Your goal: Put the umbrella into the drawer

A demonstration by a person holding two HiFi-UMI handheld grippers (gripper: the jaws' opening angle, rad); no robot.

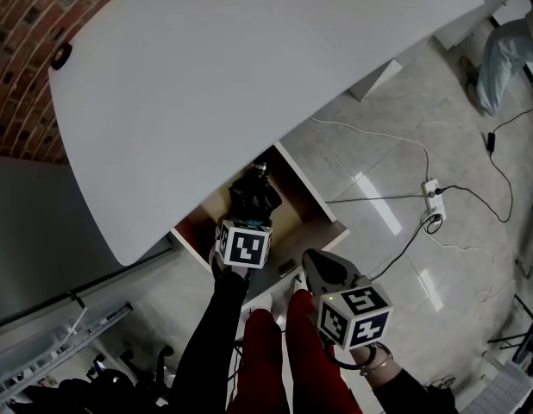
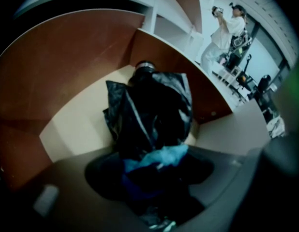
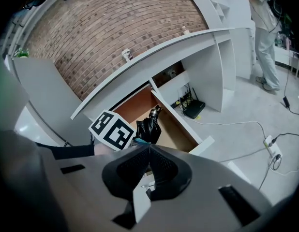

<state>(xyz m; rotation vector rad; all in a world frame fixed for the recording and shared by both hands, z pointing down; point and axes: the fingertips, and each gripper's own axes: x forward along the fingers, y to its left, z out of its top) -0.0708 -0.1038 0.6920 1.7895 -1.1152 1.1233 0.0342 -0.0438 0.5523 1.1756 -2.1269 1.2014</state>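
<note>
Nearest me, at 5 o'clock, my right gripper (image 1: 316,266) hung back, its jaws pressed together on nothing. At 6 o'clock my left gripper (image 1: 247,218) had its jaws clamped on the folded black umbrella (image 1: 254,195). The umbrella reached into the open drawer (image 1: 311,198), tip toward 12 o'clock, beneath the white counter (image 1: 249,76). I judged this the placing step: next, lower the umbrella flat onto the drawer floor, part the jaws, and draw back.
</note>
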